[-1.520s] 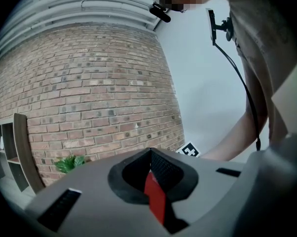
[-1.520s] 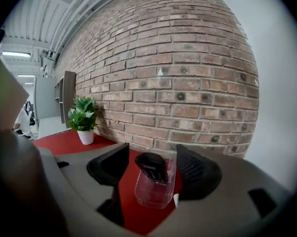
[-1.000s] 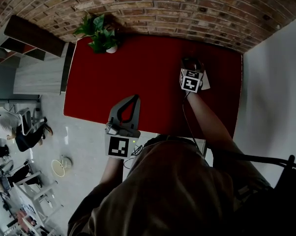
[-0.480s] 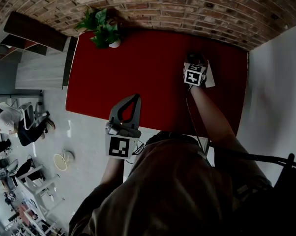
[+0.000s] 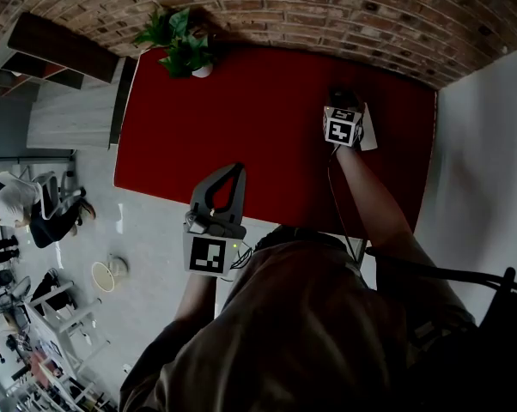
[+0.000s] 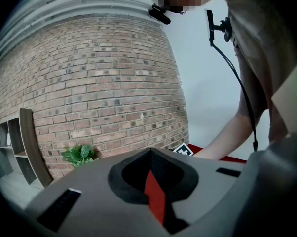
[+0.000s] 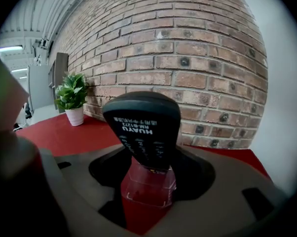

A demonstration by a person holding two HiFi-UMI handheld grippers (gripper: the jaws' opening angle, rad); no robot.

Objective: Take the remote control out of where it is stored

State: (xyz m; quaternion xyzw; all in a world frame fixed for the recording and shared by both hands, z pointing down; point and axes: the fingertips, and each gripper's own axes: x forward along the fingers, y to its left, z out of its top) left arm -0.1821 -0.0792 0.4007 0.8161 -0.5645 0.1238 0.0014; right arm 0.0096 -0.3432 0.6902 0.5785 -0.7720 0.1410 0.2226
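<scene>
remote control (image 7: 141,127), HUAYU label, in clear holder (image 7: 148,189) | right jaws open, just closing round it | left jaws closed

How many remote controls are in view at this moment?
1. The black remote control stands in a clear holder on the red table, near the brick wall. No other shows; one could be hidden.

Remote control (image 7: 141,122) button labels, too small.
</scene>
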